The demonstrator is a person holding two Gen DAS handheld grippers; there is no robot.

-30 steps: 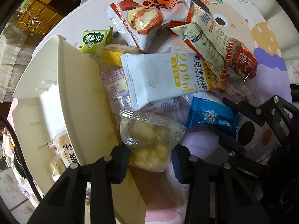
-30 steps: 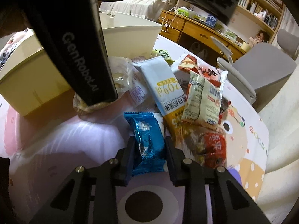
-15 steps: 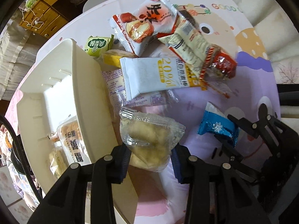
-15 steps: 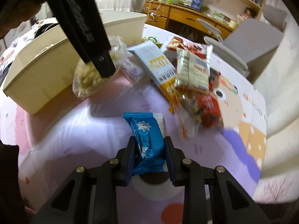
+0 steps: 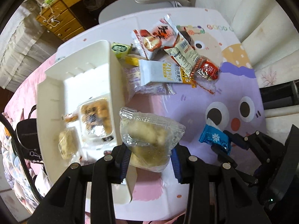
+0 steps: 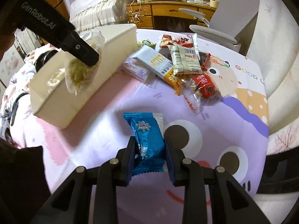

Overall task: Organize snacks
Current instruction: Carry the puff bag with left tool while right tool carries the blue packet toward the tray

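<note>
Currently, your left gripper (image 5: 149,158) has its jaws clenched on the clear pastry bag (image 5: 151,140), held just above the near wall of the white bin (image 5: 115,85) so it can drop beside the snacks already inside. Your right gripper (image 6: 149,156) grips the blue wrapper (image 6: 147,141) by its lower half, raised over the desk (image 6: 233,123) to the right of the bin. Unsorted packets (image 6: 177,63) lie just right of the bin, so expect more trips.
</note>
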